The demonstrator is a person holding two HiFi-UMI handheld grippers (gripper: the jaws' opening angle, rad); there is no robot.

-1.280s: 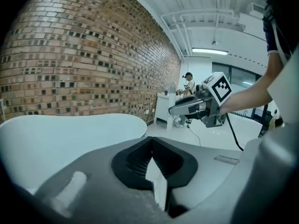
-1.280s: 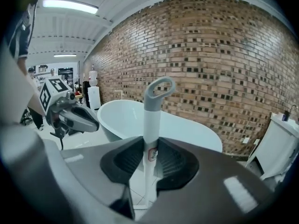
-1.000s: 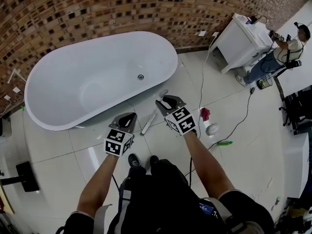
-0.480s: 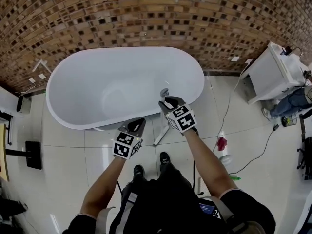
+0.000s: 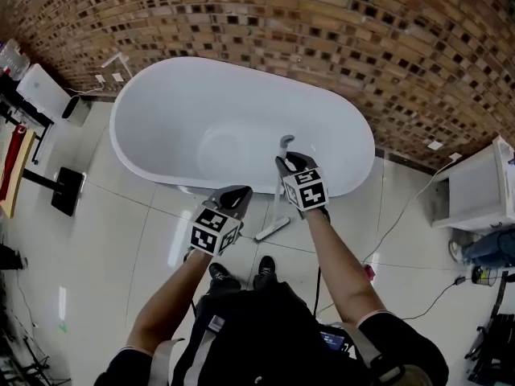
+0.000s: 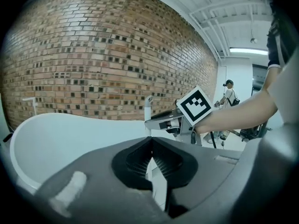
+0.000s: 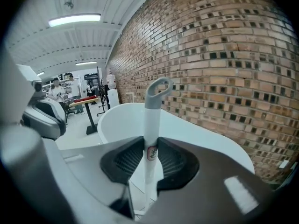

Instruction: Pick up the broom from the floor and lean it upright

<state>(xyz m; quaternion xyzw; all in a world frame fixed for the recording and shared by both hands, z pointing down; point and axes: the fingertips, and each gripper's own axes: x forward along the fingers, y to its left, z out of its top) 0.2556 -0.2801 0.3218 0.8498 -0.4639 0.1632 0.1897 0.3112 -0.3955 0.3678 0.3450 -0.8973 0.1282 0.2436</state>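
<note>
Clamped with the right tool on the white shaft of the broom, ribbed pads pressing from both sides at a small red-marked label, a little below the grey hanging loop at the top. Held close to upright, loop end up in front of the white bathtub, head end low by the tiled floor just beside the tub's outer wall; cannot tell whether touching the tiles. Shut on nothing with the left tool, jaw tips meeting and only tub and floor showing beyond them. Seen from the head view with the left tool lower than the right tool and to its left, near the broom's shaft but apart from it, both forearms reaching forward from the bottom of the frame. Below them, two dark shoes on the tiles, close together. Behind the tub, a brick wall curving across the top. Off to the left, a black stand with a flat base on the floor; off to the right, a white cabinet against the wall, with a cable trailing over the tiles nearby. Farther back in the right gripper view, people beside a counter with a red top.
</note>
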